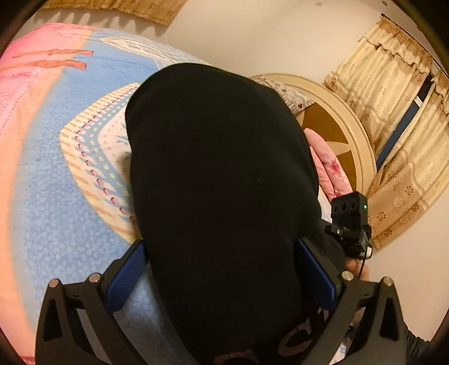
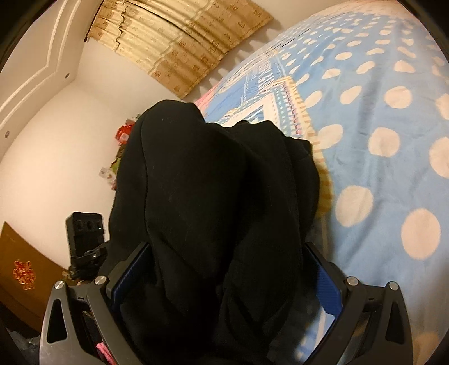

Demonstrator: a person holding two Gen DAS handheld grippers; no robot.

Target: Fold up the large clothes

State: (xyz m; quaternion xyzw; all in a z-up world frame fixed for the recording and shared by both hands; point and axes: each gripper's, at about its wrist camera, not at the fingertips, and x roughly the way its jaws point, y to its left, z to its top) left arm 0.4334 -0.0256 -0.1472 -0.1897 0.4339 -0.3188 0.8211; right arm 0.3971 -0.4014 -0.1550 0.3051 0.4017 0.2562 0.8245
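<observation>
Cream walls and tan curtains (image 1: 393,92) ring a bed (image 1: 50,174) spread with a blue, pink and cream blanket. My left view shows that blanket's striped diamond pattern and pink border, a round cream headboard (image 1: 356,134) at right with a pink pillow (image 1: 325,162) against it, and a second curtain (image 1: 118,5) along the top edge. My right view shows the same bed (image 2: 378,112) from another side, its blue field scattered with cream dots, plus a red ornament (image 2: 123,132) on the wall and a brown panel (image 2: 25,269) at lower left, neither seen from the left.

A black garment (image 1: 219,174) fills the middle of both views. From the left it reads as one smooth dark mound with pale lettering near the bottom edge. From the right the garment (image 2: 213,196) shows folds and a bunched ridge, lying over the bed's edge.

My left gripper (image 1: 221,275) has its blue pads spread wide, the cloth bulging between them and touching both; whether they press on it I cannot tell. My right gripper (image 2: 227,275) stands at its widest, cloth between the pads, a gap showing at the right pad. In the left view the other gripper's black housing (image 1: 350,221) sits just beside the garment.
</observation>
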